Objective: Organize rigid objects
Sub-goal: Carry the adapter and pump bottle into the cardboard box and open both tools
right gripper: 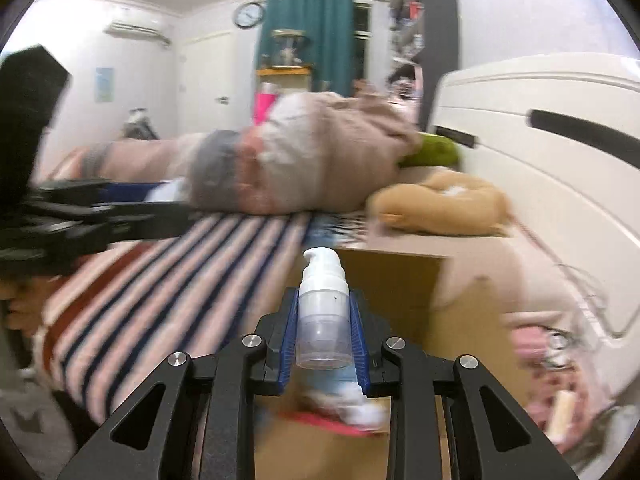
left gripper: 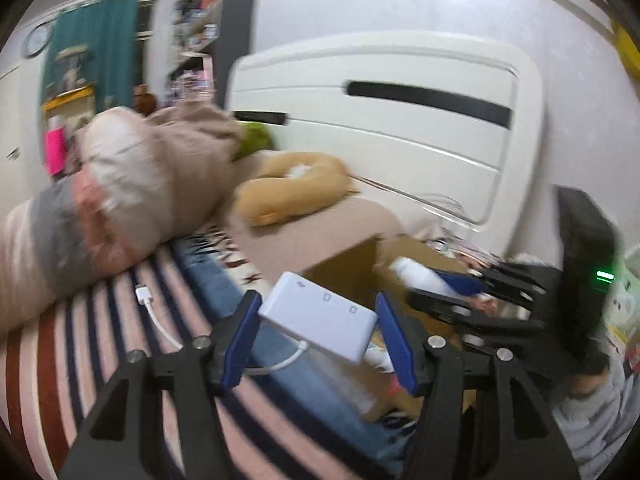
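My left gripper [left gripper: 318,314] is shut on a white adapter box [left gripper: 320,314] with a white cable [left gripper: 160,326] trailing to the left, held above the striped bed [left gripper: 120,320] beside a cardboard box [left gripper: 352,276]. My right gripper [right gripper: 323,312] is shut on a small white pump bottle [right gripper: 322,312], held upright over the cardboard box [right gripper: 400,280]. The right gripper also shows in the left wrist view [left gripper: 460,284] with the bottle [left gripper: 420,276] over the box. The left gripper appears blurred at the left of the right wrist view [right gripper: 132,200].
A rolled blanket bundle [left gripper: 120,192] and a tan neck pillow [left gripper: 292,188] lie on the bed. A white headboard [left gripper: 400,120] stands behind. Blurred items lie inside the box [right gripper: 348,404]. More clutter [right gripper: 540,344] sits at the right by the headboard.
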`<state>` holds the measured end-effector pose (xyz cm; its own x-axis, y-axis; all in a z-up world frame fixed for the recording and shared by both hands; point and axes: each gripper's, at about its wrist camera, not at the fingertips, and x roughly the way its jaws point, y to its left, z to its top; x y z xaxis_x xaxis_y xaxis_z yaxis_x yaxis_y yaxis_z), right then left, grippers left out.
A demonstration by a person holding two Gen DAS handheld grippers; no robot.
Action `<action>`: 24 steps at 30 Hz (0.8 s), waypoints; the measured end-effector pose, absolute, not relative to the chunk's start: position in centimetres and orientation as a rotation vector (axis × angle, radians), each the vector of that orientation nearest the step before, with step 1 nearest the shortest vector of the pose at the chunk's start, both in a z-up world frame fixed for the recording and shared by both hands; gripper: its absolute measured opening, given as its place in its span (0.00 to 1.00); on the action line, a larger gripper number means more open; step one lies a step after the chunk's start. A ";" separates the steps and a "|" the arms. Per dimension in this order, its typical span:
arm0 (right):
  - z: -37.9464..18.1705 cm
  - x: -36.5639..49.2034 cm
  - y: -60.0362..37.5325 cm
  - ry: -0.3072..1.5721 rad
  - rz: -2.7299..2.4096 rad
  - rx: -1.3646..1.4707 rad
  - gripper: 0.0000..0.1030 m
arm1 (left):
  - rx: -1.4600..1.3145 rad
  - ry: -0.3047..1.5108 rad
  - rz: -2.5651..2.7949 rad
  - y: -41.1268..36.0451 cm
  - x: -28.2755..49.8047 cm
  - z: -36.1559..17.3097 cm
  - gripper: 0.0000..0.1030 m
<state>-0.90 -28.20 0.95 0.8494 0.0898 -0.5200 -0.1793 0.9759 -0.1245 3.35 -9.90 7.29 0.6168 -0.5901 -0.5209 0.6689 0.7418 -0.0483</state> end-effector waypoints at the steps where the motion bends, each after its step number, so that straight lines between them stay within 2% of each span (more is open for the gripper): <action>1: 0.7 0.1 -29.0 0.572 0.139 -0.188 0.19 | 0.170 0.557 -0.752 -11.5 3.5 7.2 0.54; 6: -1.9 4.5 -31.1 0.760 0.142 -0.266 0.20 | 0.244 0.620 -0.766 -16.2 4.0 6.0 0.54; 12: -3.9 6.1 -32.2 0.835 0.154 -0.278 0.20 | 0.272 0.689 -0.756 -17.6 5.1 4.3 0.54; 20: -3.8 5.0 -32.6 0.816 0.179 -0.231 0.20 | 0.282 0.708 -0.745 -18.0 5.4 3.9 0.54; 24: -3.2 3.7 -32.8 0.781 0.195 -0.220 0.29 | 0.296 0.722 -0.745 -18.9 5.8 3.8 0.54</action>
